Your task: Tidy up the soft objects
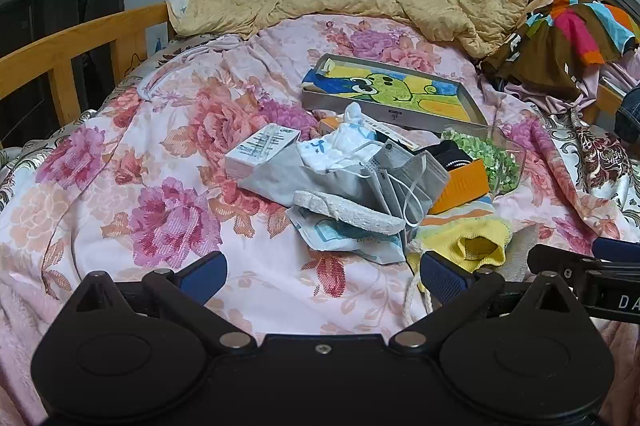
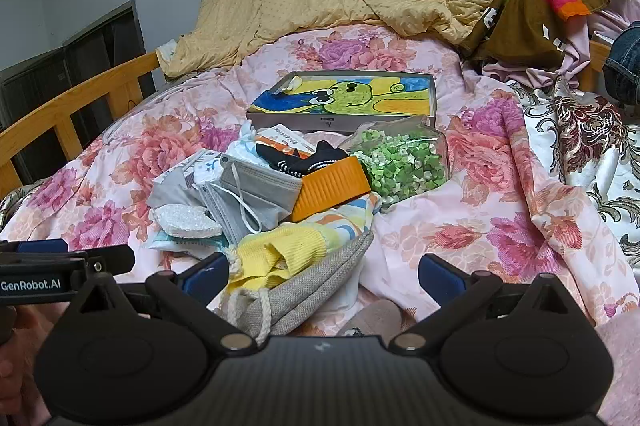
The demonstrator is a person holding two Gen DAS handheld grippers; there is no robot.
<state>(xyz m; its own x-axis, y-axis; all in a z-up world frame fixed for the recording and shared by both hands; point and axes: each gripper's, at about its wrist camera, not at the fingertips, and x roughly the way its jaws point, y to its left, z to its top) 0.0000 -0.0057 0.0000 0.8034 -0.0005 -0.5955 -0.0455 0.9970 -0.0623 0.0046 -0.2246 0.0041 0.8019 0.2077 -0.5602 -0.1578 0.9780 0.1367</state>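
The left gripper hung with its jaws spread wide and nothing between them, above the floral bedsheet. The right gripper was likewise released, its blue pads straddling a grey drawstring pouch and a yellow knit cloth at the near edge of the pile. Farther off lay grey face masks, a white sponge, an orange box and, at the far end, a cartoon-lined tray.

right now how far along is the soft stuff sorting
Nothing looks done: grey masks, yellow cloth and black sock lie heaped on the bed. Both the left hand-held gripper and right hand-held gripper are open, empty. All sorting remains.
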